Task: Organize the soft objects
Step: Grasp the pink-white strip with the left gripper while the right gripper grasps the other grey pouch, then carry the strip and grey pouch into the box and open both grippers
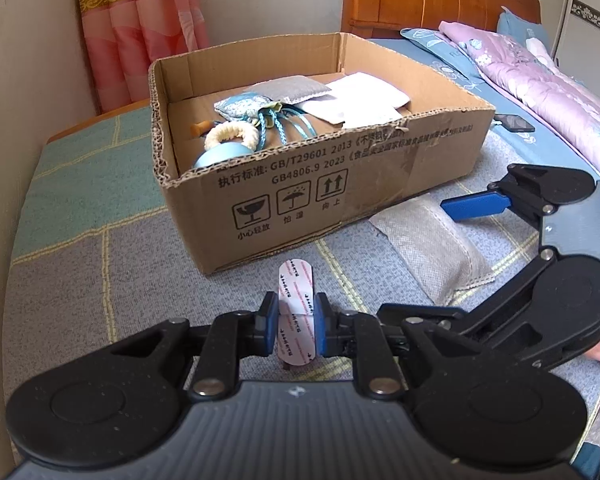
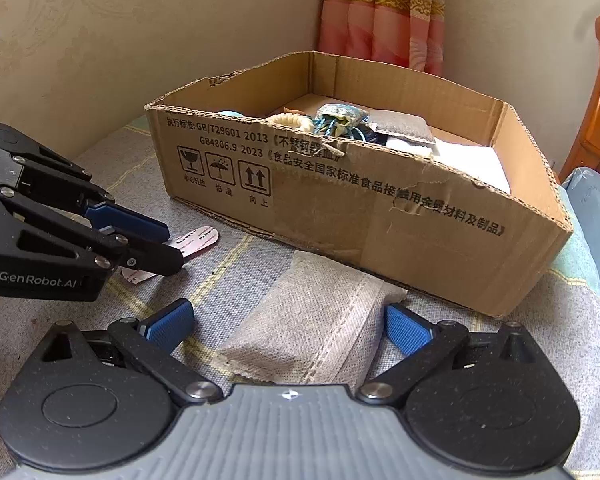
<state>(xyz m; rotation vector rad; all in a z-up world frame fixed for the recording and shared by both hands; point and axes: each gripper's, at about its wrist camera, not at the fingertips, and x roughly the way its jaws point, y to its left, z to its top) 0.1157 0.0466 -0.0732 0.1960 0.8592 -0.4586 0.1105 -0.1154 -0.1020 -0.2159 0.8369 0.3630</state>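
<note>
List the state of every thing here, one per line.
Left claw: shut on the patch.
Patch: held upright, off the bed.
Right claw: open, astride the pouch.
Pouch: flat on the bed, ungripped.
Box: open, partly filled.

Box (image 1: 340, 184) front wall, black print: "执行标准: GB/T29601 2013", "GB4806.9 2023", and a longer Chinese line reading "食品安全国家标准食品接触用金属材料及制品". Three handling pictograms below, captioned "小心轻放", "怕湿", "向上". Left hand-held gripper (image 2: 172, 246) body carries white lettering "GenRobot.AI". The strip (image 1: 296, 312) in its jaws bears red print, too small to read.
</note>
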